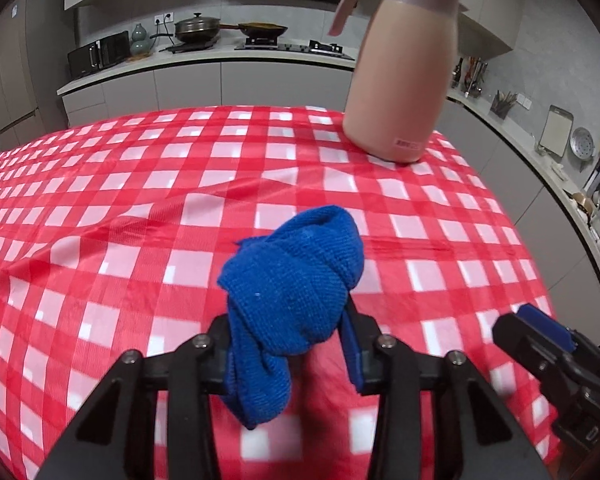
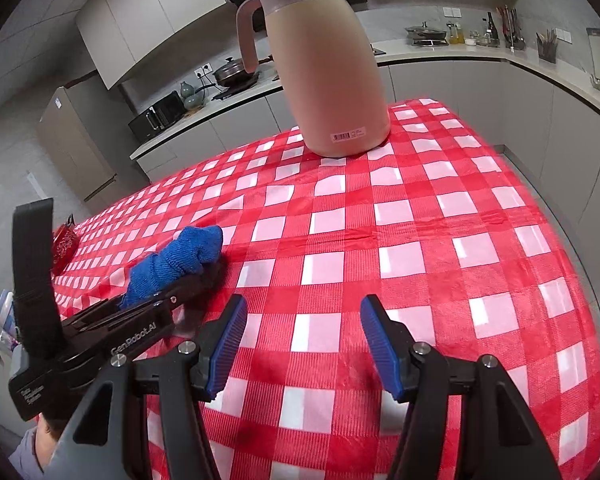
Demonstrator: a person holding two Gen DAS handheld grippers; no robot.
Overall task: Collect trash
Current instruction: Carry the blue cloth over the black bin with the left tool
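Left hand-held gripper [image 1: 288, 340] clenches blue cloth [image 1: 296, 280], hiding one pad; right hand-held gripper [image 2: 304, 344] released.

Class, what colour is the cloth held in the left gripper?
Blue cloth, clearest in the left wrist view.

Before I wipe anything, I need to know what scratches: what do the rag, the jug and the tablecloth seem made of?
Rag: blue knitted or microfibre cloth, matte; ribbed weave shows, bunched between the left gripper's jaws.
Jug: smooth beige body, matte, with a pinkish lid and handle; probably coated metal or plastic, cannot tell which.
Tablecloth: red-and-white check, soft fleece-like fabric with a slight sheen; it creases.
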